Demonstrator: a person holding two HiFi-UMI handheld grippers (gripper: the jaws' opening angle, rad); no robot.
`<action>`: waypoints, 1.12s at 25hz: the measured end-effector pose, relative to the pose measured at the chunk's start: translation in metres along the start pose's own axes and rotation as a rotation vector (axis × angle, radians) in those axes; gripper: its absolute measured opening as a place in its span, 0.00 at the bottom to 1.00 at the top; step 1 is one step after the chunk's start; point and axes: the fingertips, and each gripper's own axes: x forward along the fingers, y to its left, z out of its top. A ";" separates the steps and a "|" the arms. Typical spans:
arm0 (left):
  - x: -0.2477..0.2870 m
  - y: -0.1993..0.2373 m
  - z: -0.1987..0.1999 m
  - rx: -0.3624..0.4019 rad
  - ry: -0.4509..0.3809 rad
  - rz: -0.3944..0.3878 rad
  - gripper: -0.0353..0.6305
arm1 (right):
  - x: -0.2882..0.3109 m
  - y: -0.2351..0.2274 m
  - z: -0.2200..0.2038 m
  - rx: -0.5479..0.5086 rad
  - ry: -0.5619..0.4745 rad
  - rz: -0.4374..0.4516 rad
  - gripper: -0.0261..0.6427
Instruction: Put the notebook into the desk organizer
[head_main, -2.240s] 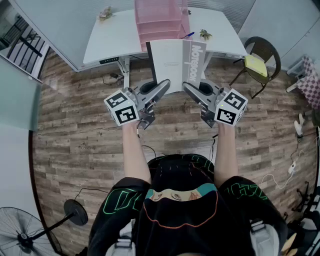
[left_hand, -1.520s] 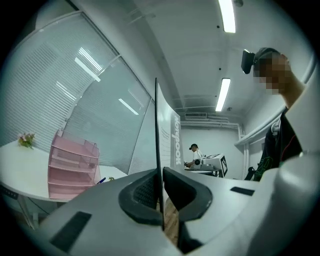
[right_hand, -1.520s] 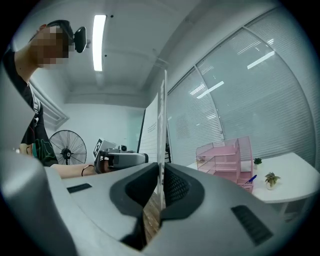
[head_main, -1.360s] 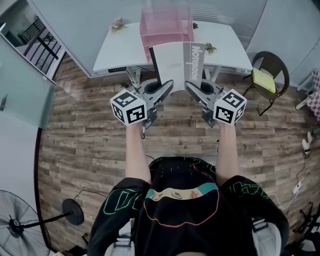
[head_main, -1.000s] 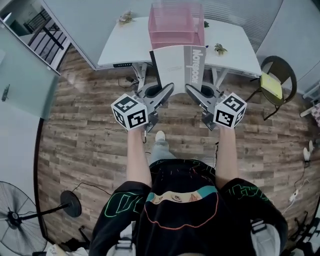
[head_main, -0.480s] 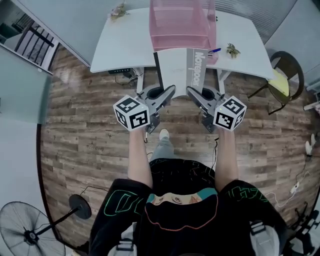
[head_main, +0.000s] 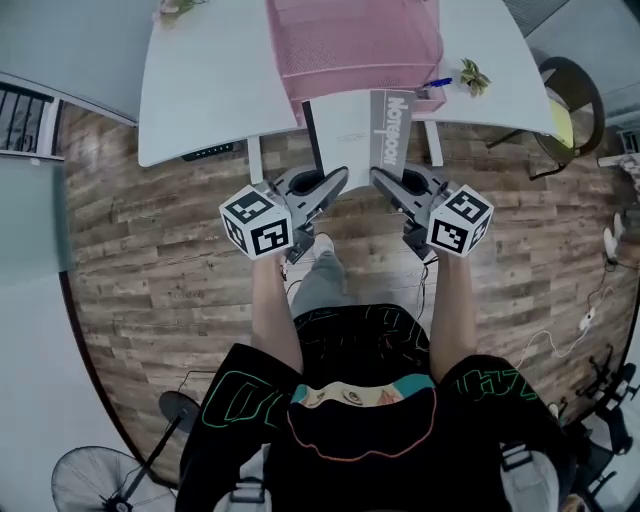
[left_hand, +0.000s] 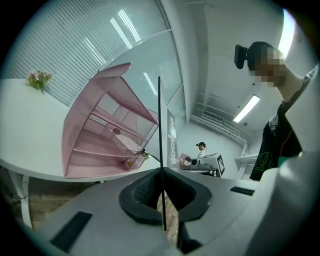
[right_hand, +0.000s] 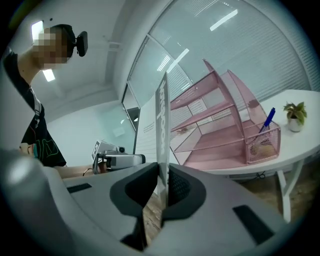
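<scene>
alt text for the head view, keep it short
From above: left claw and right claw both clamp the near edge of the notebook, held just before the pink desk organizer on a white desk.

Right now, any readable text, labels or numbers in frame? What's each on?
"Notebook": running vertically on the grey band of the notebook cover.
Small print on the notebook's white cover: too small to read.
Green lettering on the person's black shirt: distorted, unreadable.
Cubes on the left gripper and right gripper: marker patterns only, no text.
</scene>
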 end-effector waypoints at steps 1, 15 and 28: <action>0.002 0.006 -0.002 -0.018 0.008 -0.011 0.06 | 0.002 -0.004 -0.003 0.010 0.008 -0.013 0.07; 0.031 0.034 -0.013 -0.185 0.047 -0.023 0.06 | 0.005 -0.043 -0.013 0.085 0.079 0.012 0.07; 0.028 0.048 0.008 -0.420 -0.024 -0.056 0.06 | 0.015 -0.043 0.007 0.049 0.057 0.052 0.12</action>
